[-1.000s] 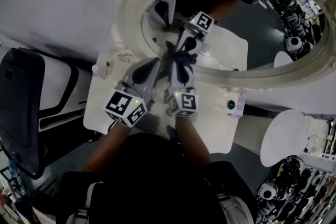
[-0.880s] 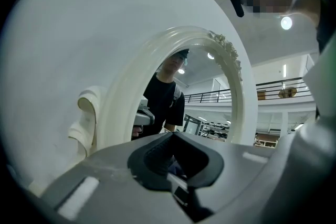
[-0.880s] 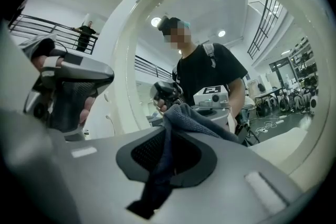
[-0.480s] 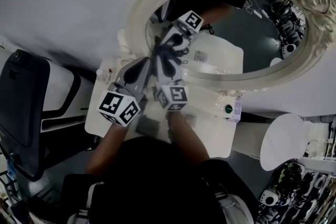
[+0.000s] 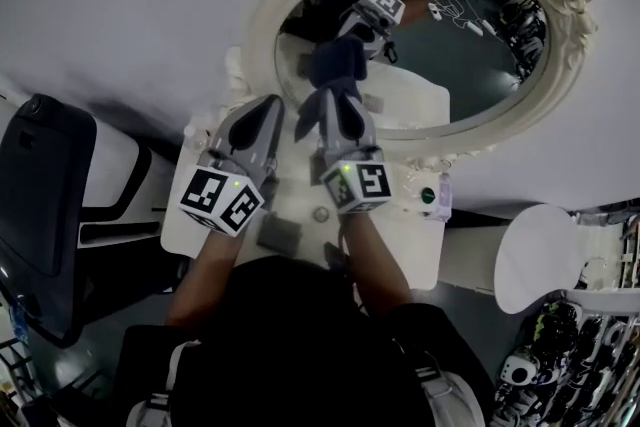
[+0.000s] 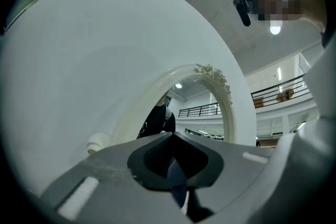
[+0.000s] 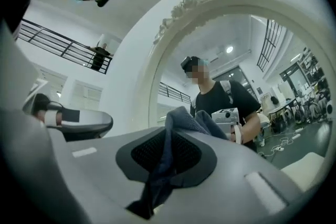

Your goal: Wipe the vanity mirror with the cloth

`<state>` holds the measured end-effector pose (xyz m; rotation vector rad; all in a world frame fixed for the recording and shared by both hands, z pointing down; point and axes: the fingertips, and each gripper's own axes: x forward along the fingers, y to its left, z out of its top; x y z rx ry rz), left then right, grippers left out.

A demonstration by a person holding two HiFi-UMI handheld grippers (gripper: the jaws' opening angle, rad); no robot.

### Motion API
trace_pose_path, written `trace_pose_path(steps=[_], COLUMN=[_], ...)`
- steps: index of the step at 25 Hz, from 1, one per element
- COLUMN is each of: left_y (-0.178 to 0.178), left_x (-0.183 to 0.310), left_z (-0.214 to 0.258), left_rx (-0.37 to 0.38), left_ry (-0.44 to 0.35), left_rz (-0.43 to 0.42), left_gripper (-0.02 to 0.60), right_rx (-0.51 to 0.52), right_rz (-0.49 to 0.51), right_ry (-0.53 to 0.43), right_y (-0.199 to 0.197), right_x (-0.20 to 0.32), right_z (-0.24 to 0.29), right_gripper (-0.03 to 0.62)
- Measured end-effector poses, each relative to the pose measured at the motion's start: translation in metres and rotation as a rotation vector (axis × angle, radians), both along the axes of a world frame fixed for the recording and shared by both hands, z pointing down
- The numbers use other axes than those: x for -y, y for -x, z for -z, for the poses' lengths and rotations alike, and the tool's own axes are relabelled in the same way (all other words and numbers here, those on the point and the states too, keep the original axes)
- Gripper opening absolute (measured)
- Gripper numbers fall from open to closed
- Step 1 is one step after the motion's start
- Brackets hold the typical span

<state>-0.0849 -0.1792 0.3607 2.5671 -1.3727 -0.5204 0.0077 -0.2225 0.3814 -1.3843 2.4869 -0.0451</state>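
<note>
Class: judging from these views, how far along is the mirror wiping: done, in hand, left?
Done: cloth clamped in the right gripper's fingers. In hand: it meets the mirror glass near its left edge. Left: probably most of the glass; no wiped patch shows.

Mirror (image 5: 470,55): oval glass, ornate white frame, upright at table's (image 5: 405,230) back edge. Cloth (image 5: 335,65): dark blue, bunched, against lower-left glass, clamped in right gripper (image 5: 336,97).

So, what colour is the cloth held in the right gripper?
The cloth is dark blue; it shows best in the right gripper view.
</note>
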Motion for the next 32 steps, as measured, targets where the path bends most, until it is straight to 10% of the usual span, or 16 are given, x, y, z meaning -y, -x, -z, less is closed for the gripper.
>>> trace_pose_path(steps=[16, 32], left_y=[-0.059, -0.076], left_x=[-0.033, -0.044], left_z=[0.03, -0.002], left_rx=[-0.012, 0.035], left_ry=[-0.054, -0.024], left_rz=[-0.102, -0.087], left_gripper=[0.002, 0.002], right_rx=[-0.079, -0.032], right_rz=[-0.163, -0.22], right_ry=[-0.029, 0.136], right_y=[-0.081, -0.115], right_x=[-0.074, -0.102], right_z=[0.048, 0.001], right_gripper=[0.04, 0.037])
